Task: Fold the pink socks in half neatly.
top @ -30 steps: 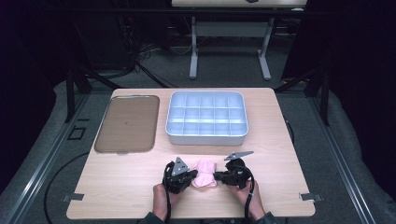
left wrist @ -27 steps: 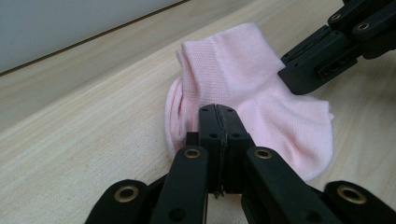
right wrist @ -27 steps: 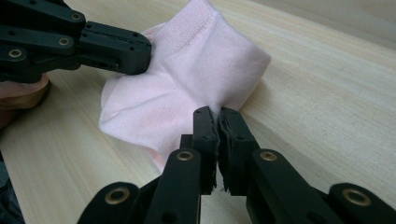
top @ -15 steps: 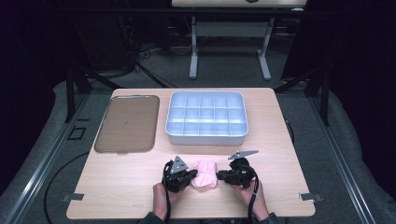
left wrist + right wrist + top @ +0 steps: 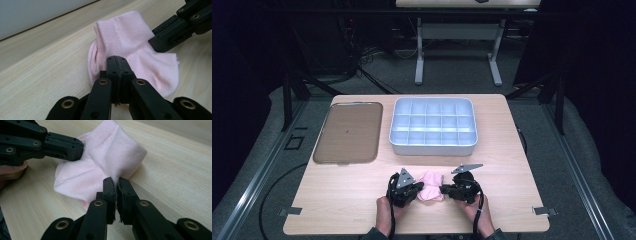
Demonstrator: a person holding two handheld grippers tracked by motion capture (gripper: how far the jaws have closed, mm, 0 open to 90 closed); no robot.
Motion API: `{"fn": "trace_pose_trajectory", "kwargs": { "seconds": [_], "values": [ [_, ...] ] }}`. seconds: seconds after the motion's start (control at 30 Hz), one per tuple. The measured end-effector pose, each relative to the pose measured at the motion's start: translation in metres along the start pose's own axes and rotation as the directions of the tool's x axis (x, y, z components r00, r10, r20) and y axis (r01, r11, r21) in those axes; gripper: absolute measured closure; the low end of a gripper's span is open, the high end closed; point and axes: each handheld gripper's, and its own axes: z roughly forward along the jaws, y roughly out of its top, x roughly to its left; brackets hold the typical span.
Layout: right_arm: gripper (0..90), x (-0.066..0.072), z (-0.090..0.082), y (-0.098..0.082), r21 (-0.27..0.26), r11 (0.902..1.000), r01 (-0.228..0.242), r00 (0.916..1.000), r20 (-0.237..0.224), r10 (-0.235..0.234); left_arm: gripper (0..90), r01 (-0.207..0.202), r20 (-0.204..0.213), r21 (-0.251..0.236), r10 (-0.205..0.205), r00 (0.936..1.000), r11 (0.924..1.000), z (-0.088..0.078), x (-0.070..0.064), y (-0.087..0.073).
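1. Two tools meet near the front edge of the desk (image 5: 337,200), each in one of the person's hands, with a pink sock (image 5: 430,186) lying flat between them.
2. The left tool (image 5: 117,65) has its jaws pressed together on the sock's near edge, pinching a fold of the fabric.
3. The right tool (image 5: 115,185) has just been closing; its jaws now stand nearly together, gripping a pinch of the sock at the opposite edge.
4. In the left gripper view, the right tool reaches in from the upper right onto the sock.
5. Beyond both tools, farther back on the desk, sits a white compartment tray (image 5: 433,148), and to the left of that tray lies a flat brown tray (image 5: 346,132).
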Motion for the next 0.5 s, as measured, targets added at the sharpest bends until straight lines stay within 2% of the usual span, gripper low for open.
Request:
{"fn": "trace_pose_trajectory", "kwargs": {
  "seconds": [0.23, 0.33, 0.5],
  "values": [
    [85.4, 0.005, -0.012, 0.002, -0.031, 0.9994, 0.014, 0.9999, -0.009, -0.014, 89.8, 0.006, 0.008, 0.005, -0.006, 0.9999, 1.0000, 0.002, -0.002, 0.002],
    [85.4, 0.008, -0.017, 0.005, -0.034, 0.9988, 0.035, 0.9994, 0.002, -0.035, 89.9, 0.015, 0.013, 0.004, -0.015, 0.9998, 0.9999, 0.004, -0.004, 0.003],
    [85.4, 0.014, -0.022, 0.008, -0.042, 0.9971, 0.064, 0.9977, 0.025, -0.063, 89.9, 0.002, 0.016, 0.024, -0.002, 0.9999, 0.9997, 0.007, -0.006, 0.007]
  ]
}}
